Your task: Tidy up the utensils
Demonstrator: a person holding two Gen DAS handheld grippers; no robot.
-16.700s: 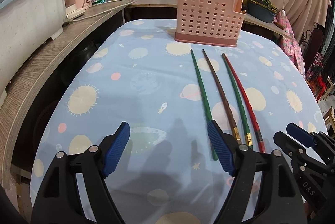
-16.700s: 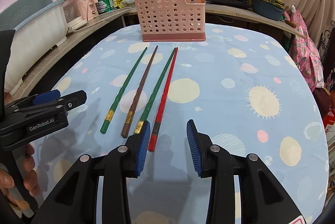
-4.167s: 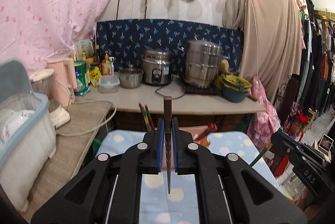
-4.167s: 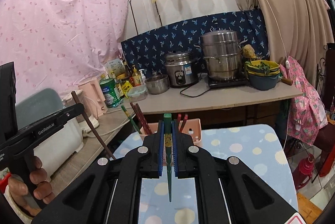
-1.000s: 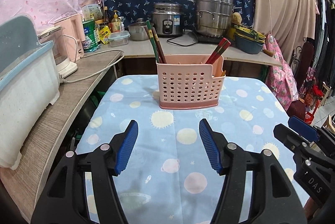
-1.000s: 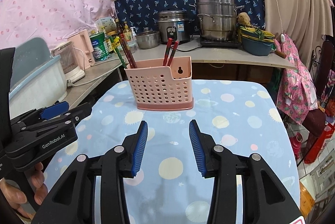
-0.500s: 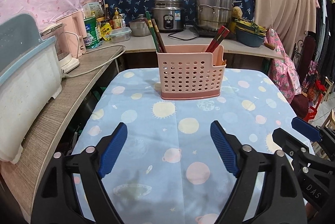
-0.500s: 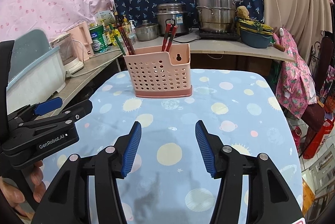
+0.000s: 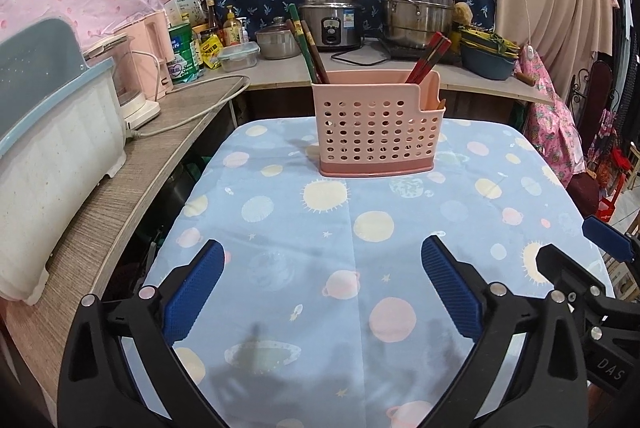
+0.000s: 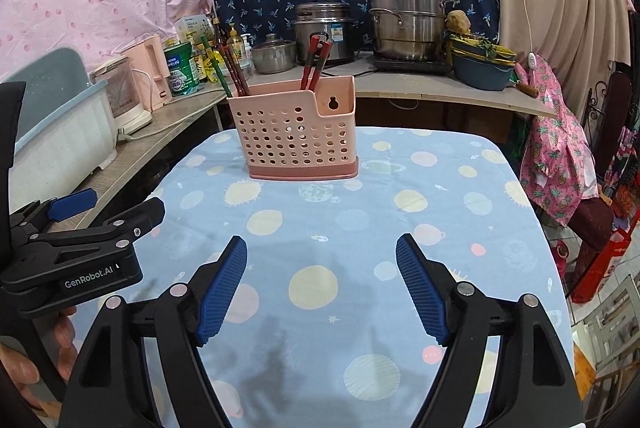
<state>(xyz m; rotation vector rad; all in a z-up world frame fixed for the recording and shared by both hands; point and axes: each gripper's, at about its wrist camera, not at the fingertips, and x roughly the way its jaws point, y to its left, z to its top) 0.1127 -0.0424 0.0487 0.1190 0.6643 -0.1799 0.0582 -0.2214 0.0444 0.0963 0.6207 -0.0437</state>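
Your left tool [image 9: 322,282] and right tool [image 10: 321,284] are both released, holding nothing. All chopsticks [image 9: 310,53] stand in the pink holder [image 9: 376,131] on the counter [image 9: 352,240].

The lower ends of the chopsticks [image 9: 310,53] are hidden inside the holder [image 9: 376,127], ahead of the left hand-held gripper [image 9: 323,284]. Whether a divider parts the green and brown set from the red pair [image 10: 316,61] cannot be told. The bottom edge cuts off both hand-held grippers' bodies. Labels on the far bottles [image 10: 234,41] are too small to read.
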